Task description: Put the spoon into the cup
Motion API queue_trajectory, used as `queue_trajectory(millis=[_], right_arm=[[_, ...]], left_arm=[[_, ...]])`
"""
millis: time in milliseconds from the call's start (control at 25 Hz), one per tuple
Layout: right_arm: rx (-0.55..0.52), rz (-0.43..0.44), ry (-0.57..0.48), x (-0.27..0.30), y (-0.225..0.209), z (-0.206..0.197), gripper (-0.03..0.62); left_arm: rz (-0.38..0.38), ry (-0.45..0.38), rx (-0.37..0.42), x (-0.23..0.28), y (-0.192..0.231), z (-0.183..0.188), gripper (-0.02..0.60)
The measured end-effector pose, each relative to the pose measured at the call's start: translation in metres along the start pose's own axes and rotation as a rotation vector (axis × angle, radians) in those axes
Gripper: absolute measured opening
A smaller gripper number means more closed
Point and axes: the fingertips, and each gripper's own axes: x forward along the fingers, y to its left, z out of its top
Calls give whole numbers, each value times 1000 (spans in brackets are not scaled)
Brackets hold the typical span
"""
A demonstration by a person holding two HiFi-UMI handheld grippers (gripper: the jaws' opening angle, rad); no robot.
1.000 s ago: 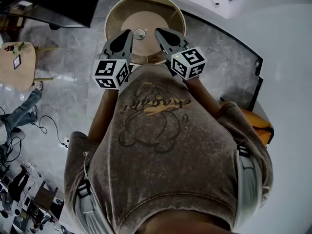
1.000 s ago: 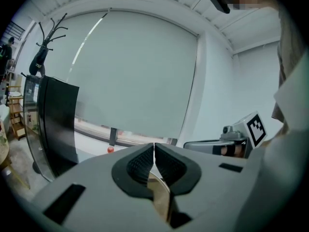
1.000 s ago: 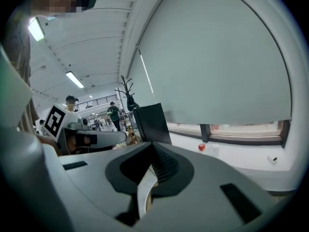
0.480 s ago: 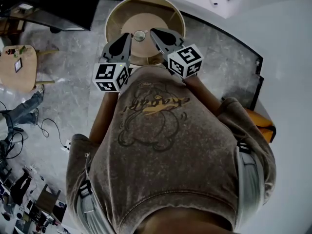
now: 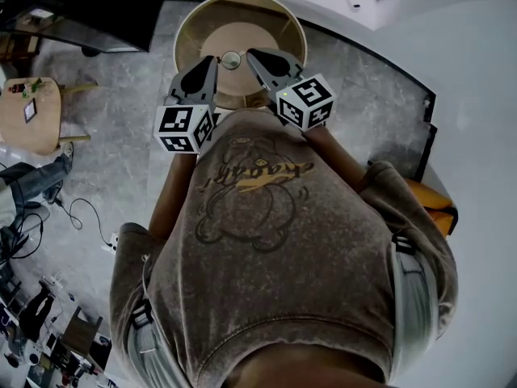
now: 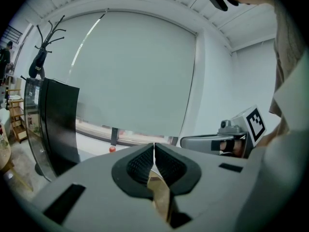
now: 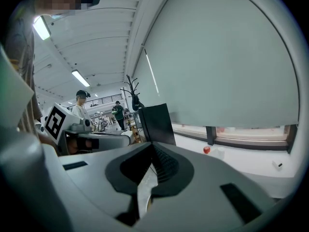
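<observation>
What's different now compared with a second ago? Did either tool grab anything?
The right tool has swung slightly leftward in the head view, its tip nearer the cup. Nothing was grabbed or let go. The left tool, the cup and the round table stayed as they were; both tools are shut and empty.

"What sort of place is this?"

"A lab or workshop hall. There are strip lights (image 7: 80, 78) overhead and cables (image 5: 77, 208) loose on the stone floor (image 5: 121, 136) at nine o'clock. A coat stand (image 7: 133, 94) and workers (image 7: 119, 114) are behind."
</observation>
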Motion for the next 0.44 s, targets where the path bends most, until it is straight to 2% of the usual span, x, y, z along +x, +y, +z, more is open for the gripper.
queue_trajectory(millis=[440], right_arm=[[-7, -10, 0, 0, -2, 0, 17]], left_arm=[[-4, 14, -4, 5, -4, -6, 25]])
